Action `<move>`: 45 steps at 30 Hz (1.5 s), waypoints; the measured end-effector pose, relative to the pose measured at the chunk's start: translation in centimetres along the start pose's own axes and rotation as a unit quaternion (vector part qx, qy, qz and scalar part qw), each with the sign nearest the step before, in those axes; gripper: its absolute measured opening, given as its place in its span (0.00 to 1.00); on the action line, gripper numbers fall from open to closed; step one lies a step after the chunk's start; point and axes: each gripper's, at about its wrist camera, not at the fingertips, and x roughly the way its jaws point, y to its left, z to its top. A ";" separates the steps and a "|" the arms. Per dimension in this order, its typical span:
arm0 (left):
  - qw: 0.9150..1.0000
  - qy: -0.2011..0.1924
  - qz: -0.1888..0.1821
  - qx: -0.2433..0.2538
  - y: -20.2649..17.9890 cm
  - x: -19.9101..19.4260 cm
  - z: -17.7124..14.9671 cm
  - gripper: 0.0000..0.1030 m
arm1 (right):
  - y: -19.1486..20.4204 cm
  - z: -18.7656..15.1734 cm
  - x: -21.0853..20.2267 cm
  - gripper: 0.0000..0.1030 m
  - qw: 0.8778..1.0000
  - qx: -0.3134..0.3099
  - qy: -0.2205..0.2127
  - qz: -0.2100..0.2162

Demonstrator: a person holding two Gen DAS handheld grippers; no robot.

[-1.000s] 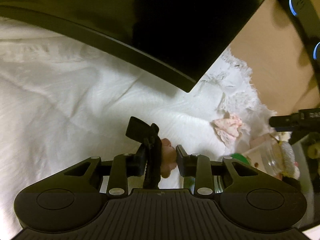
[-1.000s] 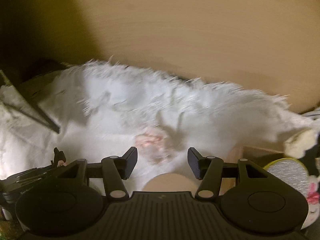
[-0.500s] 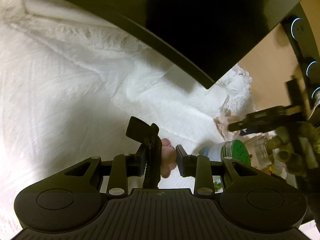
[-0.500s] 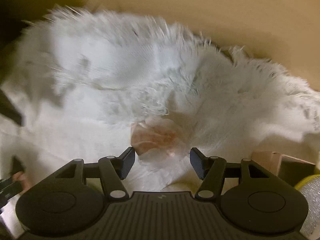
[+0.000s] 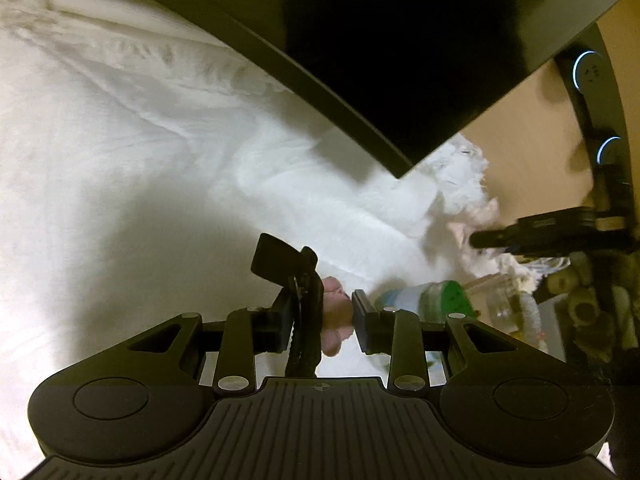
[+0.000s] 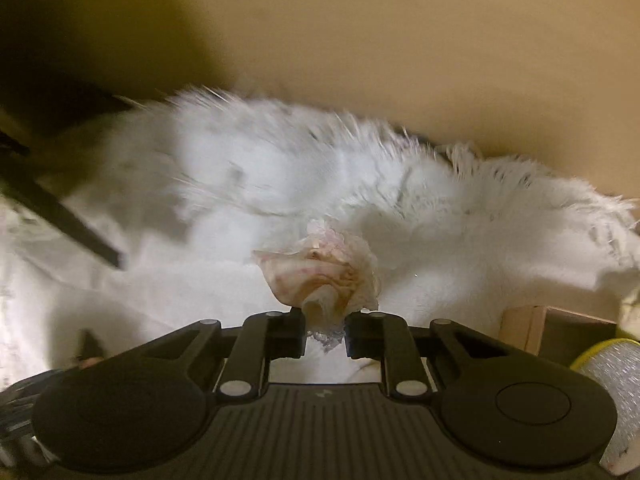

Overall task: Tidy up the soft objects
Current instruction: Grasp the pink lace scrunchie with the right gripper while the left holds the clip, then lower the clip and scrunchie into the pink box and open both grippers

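Now the right gripper (image 6: 325, 332) is closing — crumpled pink-stained tissue (image 6: 320, 276) pinched between its pads.

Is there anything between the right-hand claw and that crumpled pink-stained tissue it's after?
Nothing visible stands between them. The right gripper already has the crumpled tissue between its fingers, its jaws closing on the lower end, over the white fringed cloth. The left gripper, off to the side, grips a black clip and something pink.
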 end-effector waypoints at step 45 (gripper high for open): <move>0.950 0.144 -0.138 0.241 -33.7 24.1 -12.1 0.40 | -22.3 -13.9 -7.7 0.25 0.981 0.161 -0.090 -0.066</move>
